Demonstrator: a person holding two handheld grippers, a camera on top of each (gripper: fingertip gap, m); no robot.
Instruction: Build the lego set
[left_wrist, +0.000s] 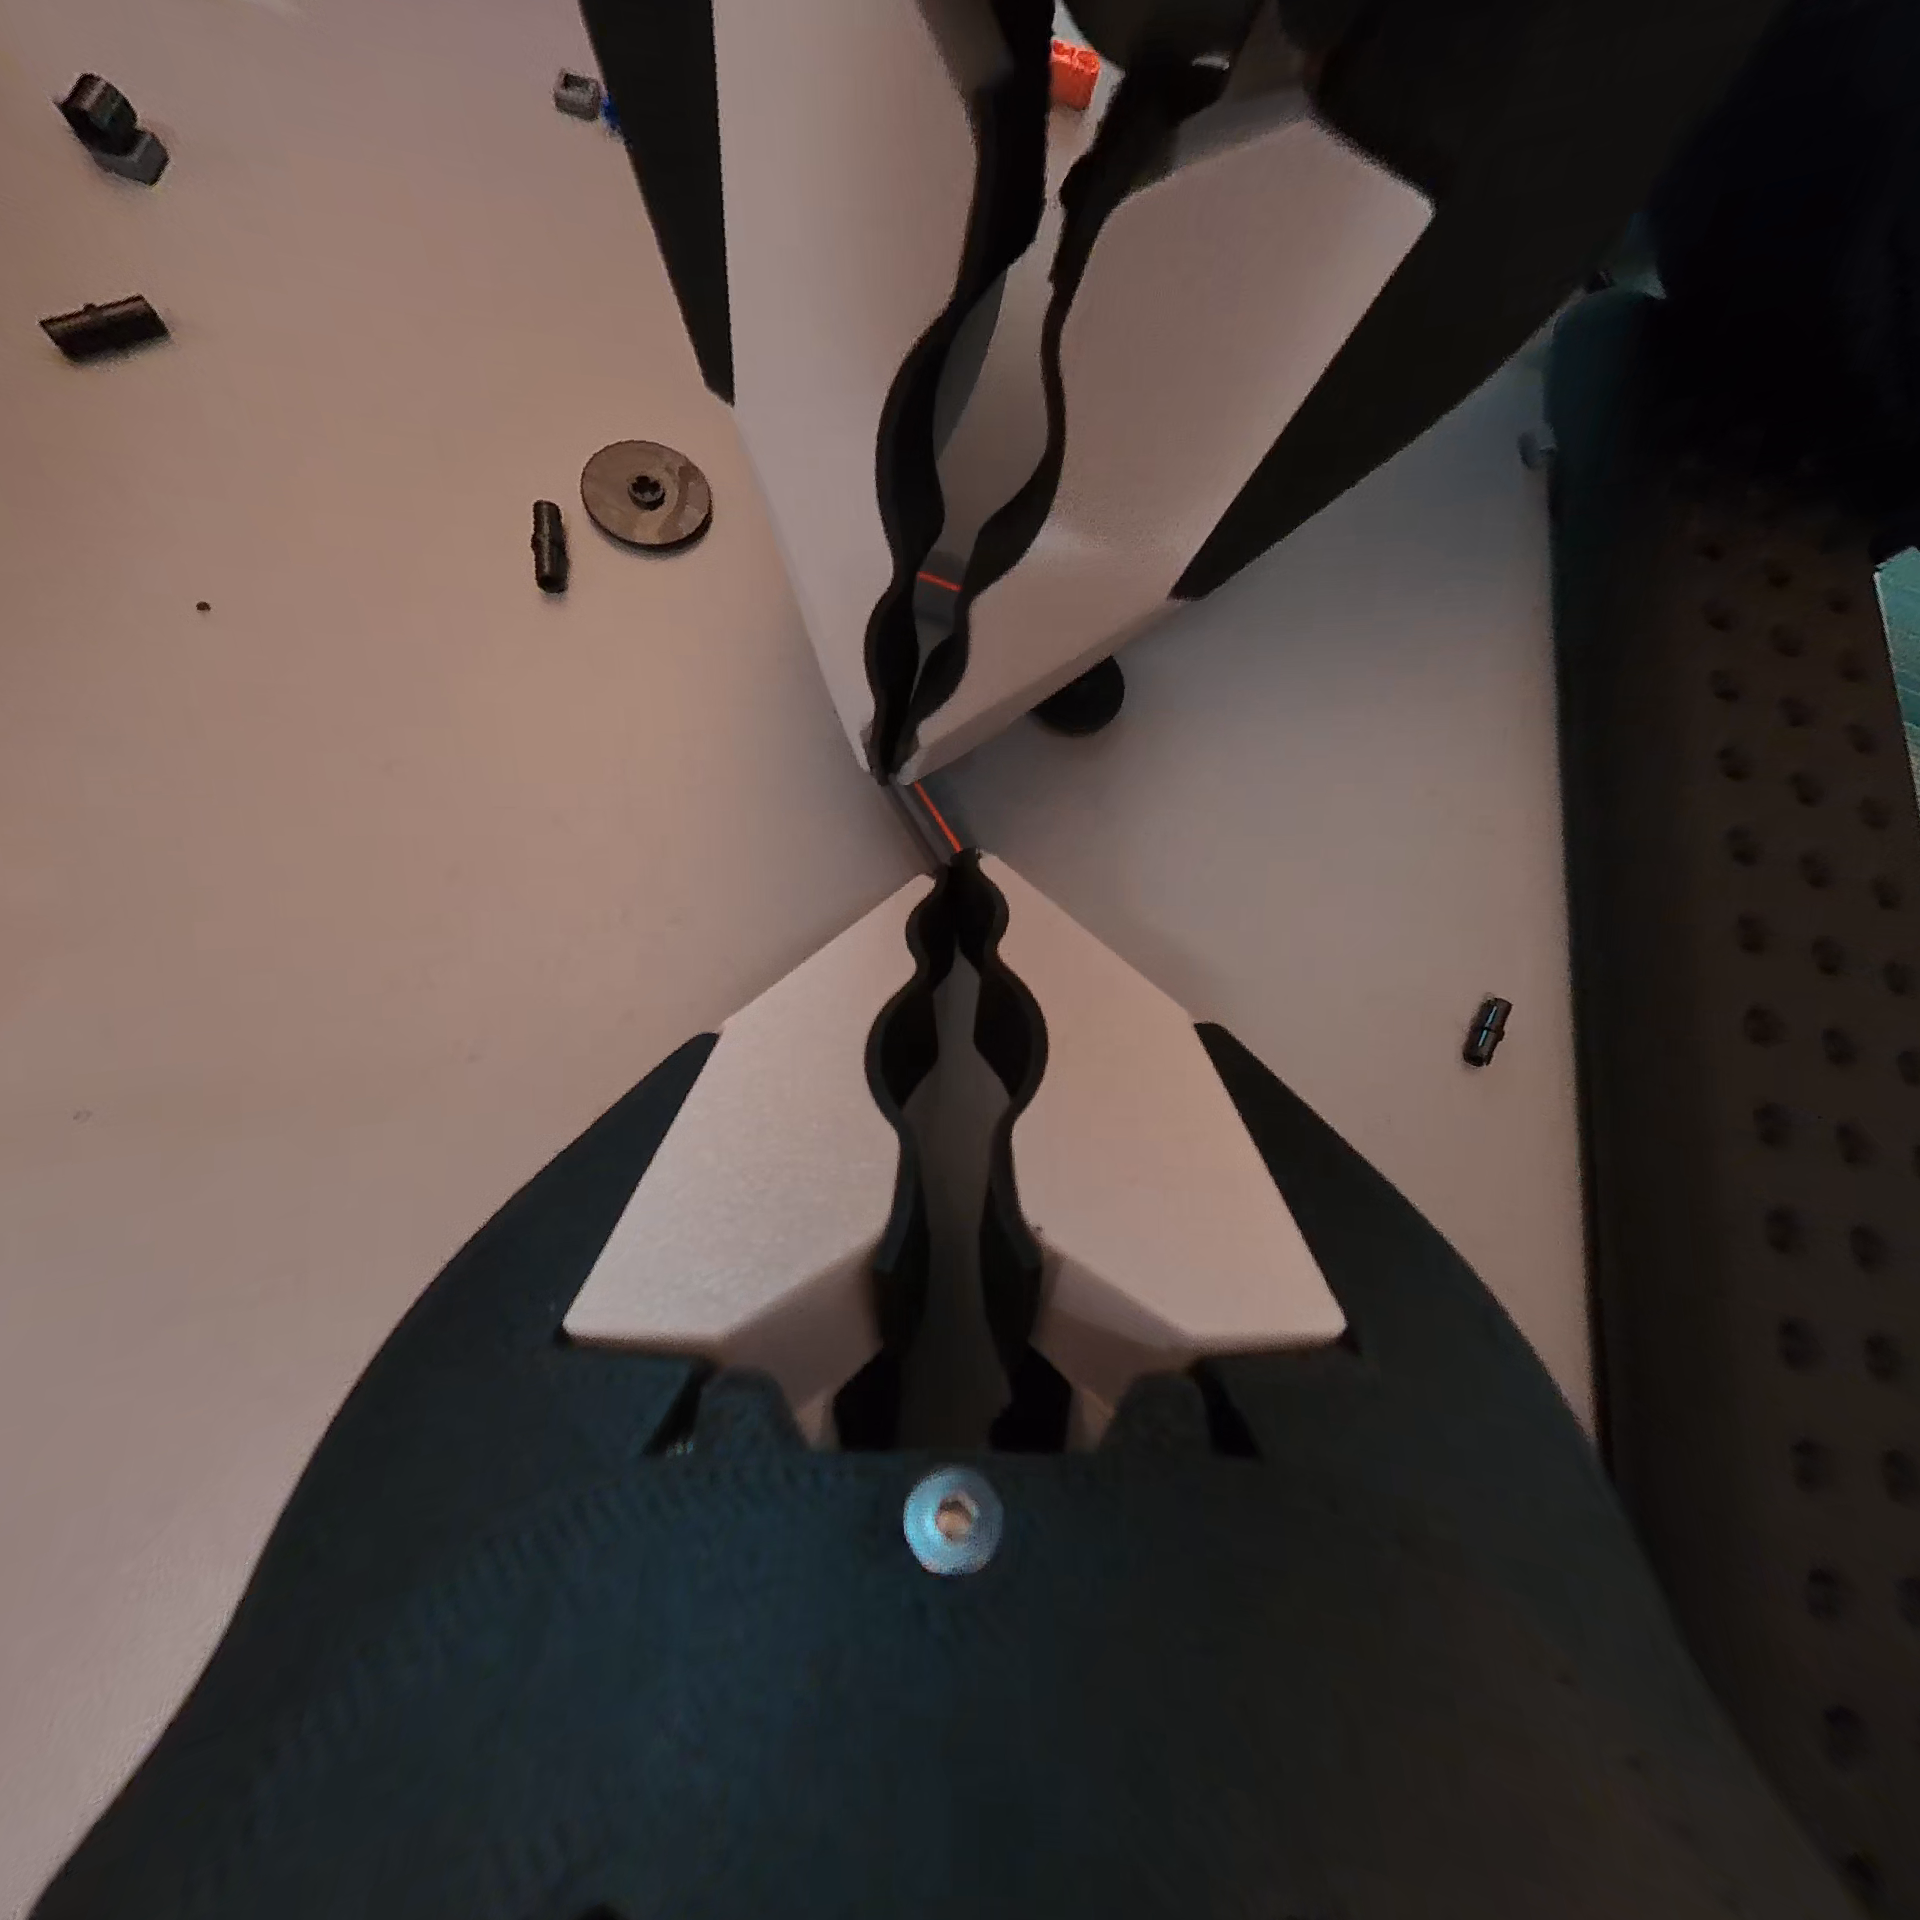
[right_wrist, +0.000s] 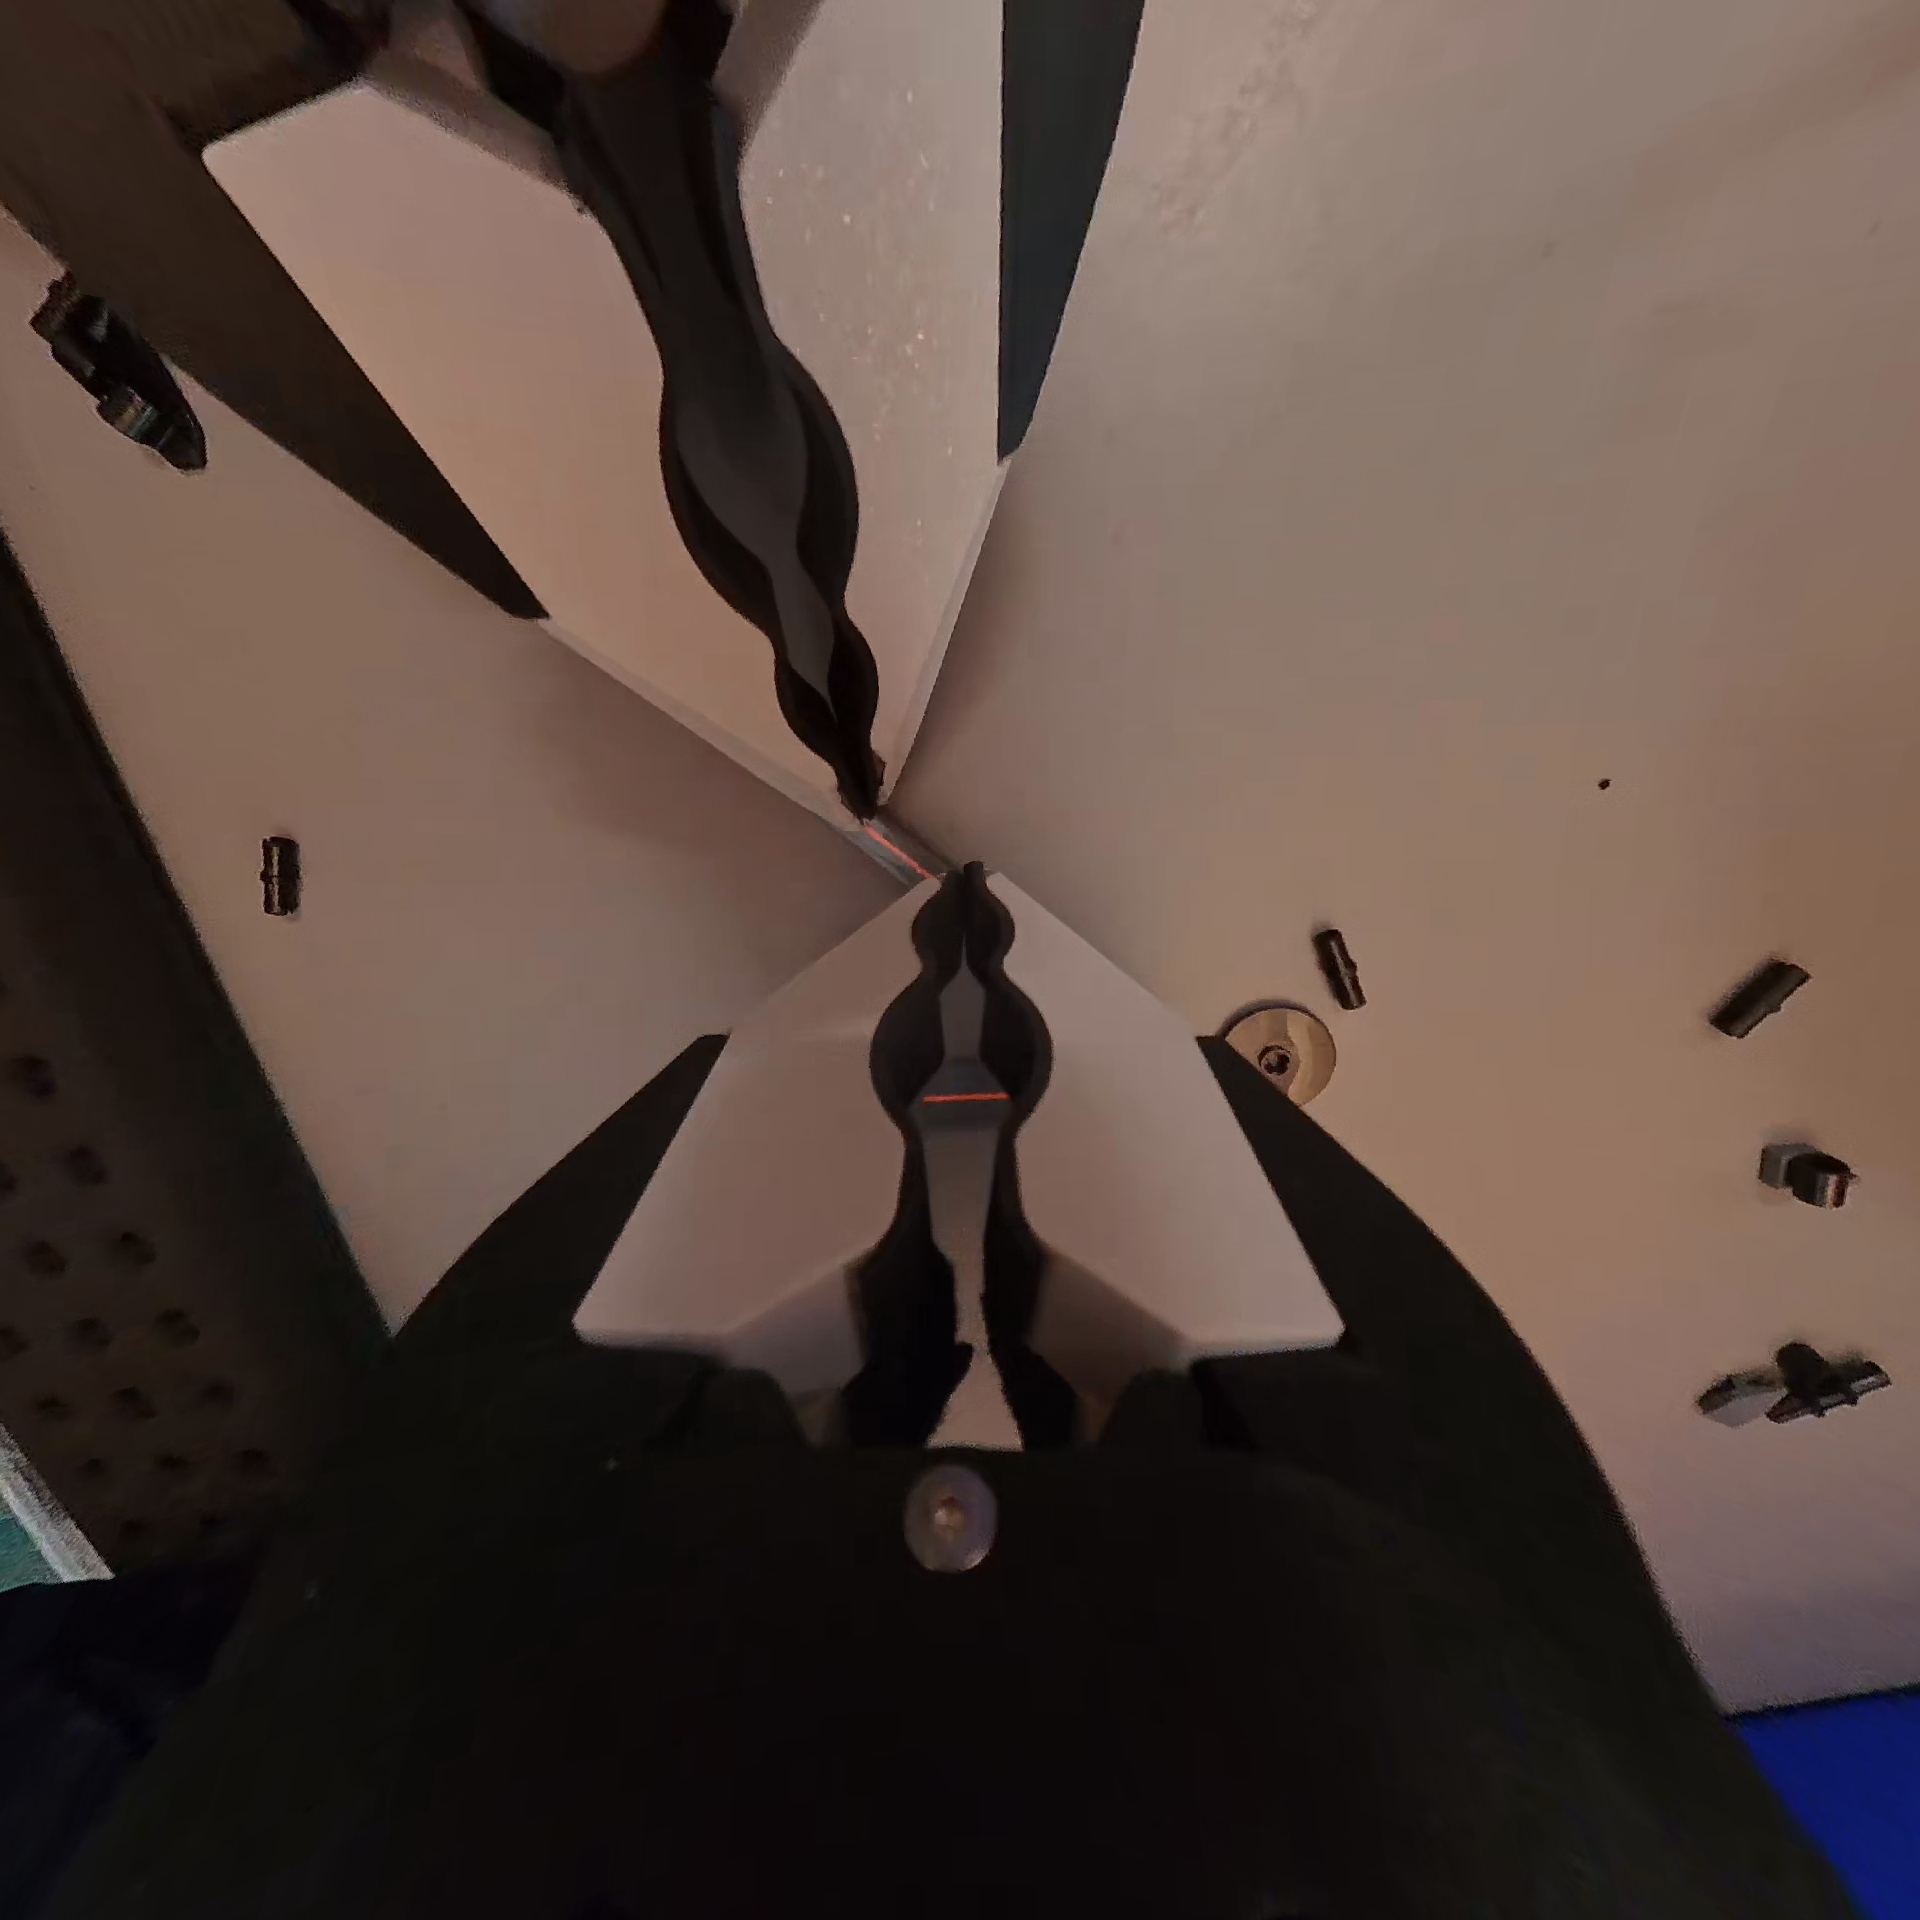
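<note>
Between the tips of the left hand-held gripper (left_wrist: 954, 871) and the right hand-held gripper (left_wrist: 891, 767), only a thin grey sliver with an orange line (left_wrist: 928, 821) shows; its ends are hidden by the fingers. Beyond the right hand-held gripper, an orange piece (left_wrist: 1072, 73) is mostly covered, and a dark rounded thing (left_wrist: 1081, 694) peeks from under it, too hidden to identify.

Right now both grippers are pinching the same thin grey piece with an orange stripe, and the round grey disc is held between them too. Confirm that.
Not quite. The left gripper and right gripper do share the thin grey orange-striped piece, but the round grey disc lies loose on the white table, as the left wrist view shows.
</note>
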